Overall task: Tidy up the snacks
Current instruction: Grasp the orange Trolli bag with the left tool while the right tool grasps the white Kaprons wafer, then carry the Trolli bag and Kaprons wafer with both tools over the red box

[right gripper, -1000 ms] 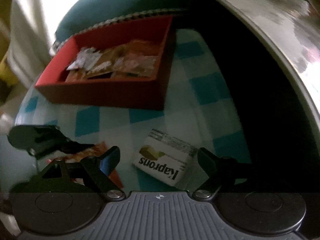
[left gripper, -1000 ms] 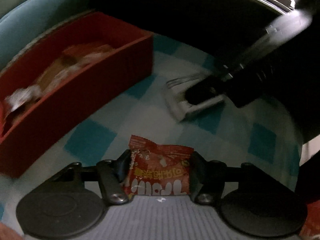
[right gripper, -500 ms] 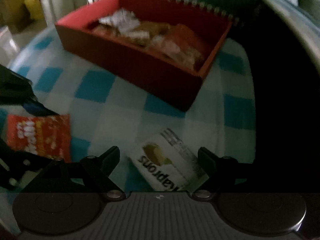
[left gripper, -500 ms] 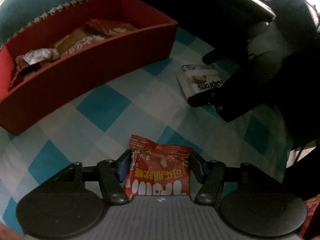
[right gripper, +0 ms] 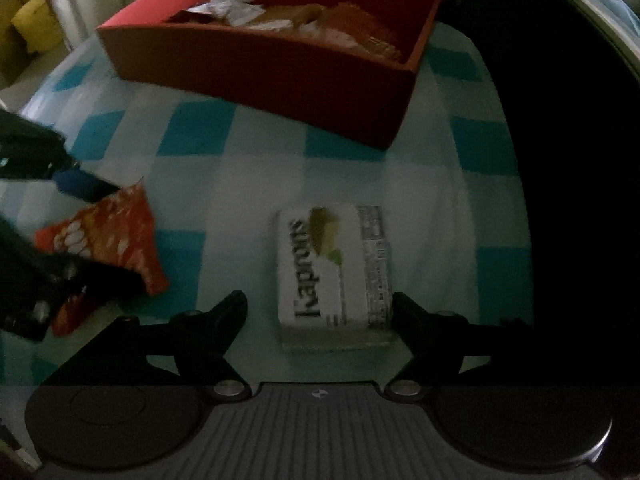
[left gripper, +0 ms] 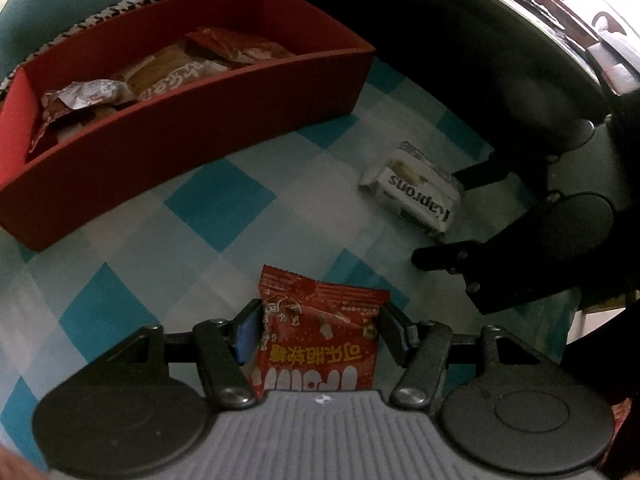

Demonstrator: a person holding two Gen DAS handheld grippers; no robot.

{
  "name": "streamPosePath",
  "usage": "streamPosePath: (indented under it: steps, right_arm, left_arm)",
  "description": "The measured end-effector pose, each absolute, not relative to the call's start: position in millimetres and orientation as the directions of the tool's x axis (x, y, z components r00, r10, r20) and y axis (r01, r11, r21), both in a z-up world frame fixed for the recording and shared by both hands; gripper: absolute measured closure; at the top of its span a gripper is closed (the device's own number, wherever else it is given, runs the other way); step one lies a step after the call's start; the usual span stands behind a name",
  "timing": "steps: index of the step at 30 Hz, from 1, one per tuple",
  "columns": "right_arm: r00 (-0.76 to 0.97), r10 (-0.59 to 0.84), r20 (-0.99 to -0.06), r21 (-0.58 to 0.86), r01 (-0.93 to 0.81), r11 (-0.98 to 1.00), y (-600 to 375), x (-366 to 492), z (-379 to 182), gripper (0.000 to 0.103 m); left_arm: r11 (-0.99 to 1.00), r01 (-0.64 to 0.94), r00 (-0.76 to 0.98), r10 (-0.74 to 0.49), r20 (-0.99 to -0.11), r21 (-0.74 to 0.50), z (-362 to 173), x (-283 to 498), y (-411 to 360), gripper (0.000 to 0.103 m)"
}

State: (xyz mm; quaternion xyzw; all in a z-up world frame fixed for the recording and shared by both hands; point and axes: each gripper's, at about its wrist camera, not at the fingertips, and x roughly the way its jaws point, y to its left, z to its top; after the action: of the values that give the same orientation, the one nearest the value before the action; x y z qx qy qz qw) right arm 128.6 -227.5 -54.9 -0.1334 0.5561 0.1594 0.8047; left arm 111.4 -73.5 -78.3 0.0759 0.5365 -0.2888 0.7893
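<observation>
My left gripper [left gripper: 316,328] is shut on a red snack packet [left gripper: 320,340] with white print, held just above the checked cloth. In the right wrist view the same red packet [right gripper: 116,232] and left gripper [right gripper: 92,236] sit at the left. A white "Kaprons" packet [right gripper: 332,268] lies flat on the cloth between the fingers of my right gripper [right gripper: 318,304]. Its jaws are closing, with a gap still at the left finger. From the left wrist view, the right gripper [left gripper: 456,216] straddles the white packet [left gripper: 412,192]. A red box [left gripper: 180,120] holding several wrapped snacks stands behind.
A blue-and-white checked cloth [right gripper: 192,136] covers the round table. The red box [right gripper: 280,72] stands at its far side, against a teal cushion [left gripper: 60,8]. A dark drop and a shiny curved rim [left gripper: 540,8] border the table on the right.
The right gripper has come down and rolled, so the white packet now lies lengthwise between its fingers, which stand closer together. The left gripper still holds the red packet and has rolled a little.
</observation>
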Motion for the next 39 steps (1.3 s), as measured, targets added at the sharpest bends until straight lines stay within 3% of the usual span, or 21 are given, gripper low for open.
streamPosePath:
  steps: [3, 5, 8, 10, 12, 15, 39]
  right_arm:
    - [0.341, 0.099, -0.935, -0.036, -0.369, 0.929, -228, 133, -53, 0.021]
    - [0.342, 0.119, -0.932, -0.009, -0.353, 0.936, -230, 139, -49, 0.015]
    - [0.357, 0.1, -0.929, -0.044, -0.375, 0.926, -228, 148, -54, 0.015]
    - [0.352, 0.1, -0.93, -0.047, -0.387, 0.921, -226, 148, -58, 0.017]
    - [0.35, 0.102, -0.931, -0.044, -0.385, 0.922, -224, 145, -55, 0.023]
    - [0.347, 0.098, -0.933, -0.048, -0.388, 0.92, -222, 137, -51, 0.037]
    - [0.432, 0.215, -0.876, 0.092, -0.289, 0.953, -214, 136, -16, 0.038]
  left_arm:
    - [0.832, 0.531, 0.285, -0.354, -0.891, -0.161, -80, 112, -81, 0.043]
    - [0.824, 0.553, 0.299, -0.331, -0.895, -0.12, -82, 107, -87, 0.041]
    - [0.83, 0.55, 0.333, -0.315, -0.889, -0.088, -86, 100, -91, 0.038]
    - [0.829, 0.558, 0.361, -0.284, -0.888, -0.038, -87, 94, -98, 0.038]
    - [0.825, 0.566, 0.382, -0.257, -0.888, 0.004, -87, 90, -103, 0.044]
    - [0.835, 0.547, 0.349, -0.289, -0.891, -0.056, -83, 93, -97, 0.05]
    - [0.902, 0.421, 0.447, -0.301, -0.842, -0.099, -47, 107, -62, 0.051]
